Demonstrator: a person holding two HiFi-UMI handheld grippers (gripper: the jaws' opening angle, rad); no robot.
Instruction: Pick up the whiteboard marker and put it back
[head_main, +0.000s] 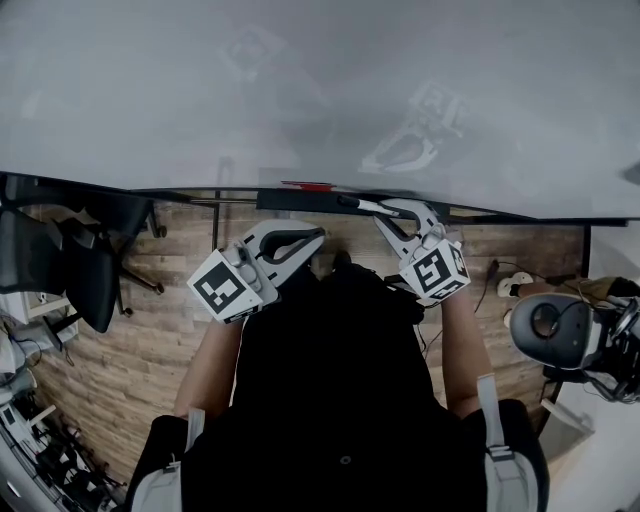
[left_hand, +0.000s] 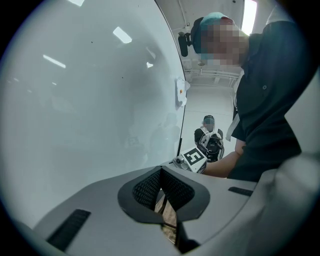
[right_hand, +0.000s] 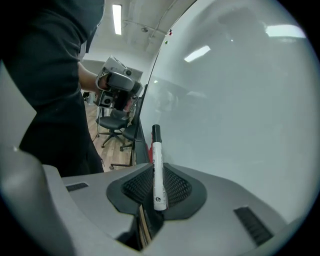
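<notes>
Right tongs (right_hand: 158, 172) are clamped on the marker (right_hand: 157, 150) with the tray (head_main: 290, 201) just ahead, probably to set it back; left tongs (left_hand: 161, 172) closed, empty.

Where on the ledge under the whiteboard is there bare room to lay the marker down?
The ledge looks bare left of the red object, above the left gripper. It is crowded between that object and the right gripper, which holds the whiteboard marker.
</notes>
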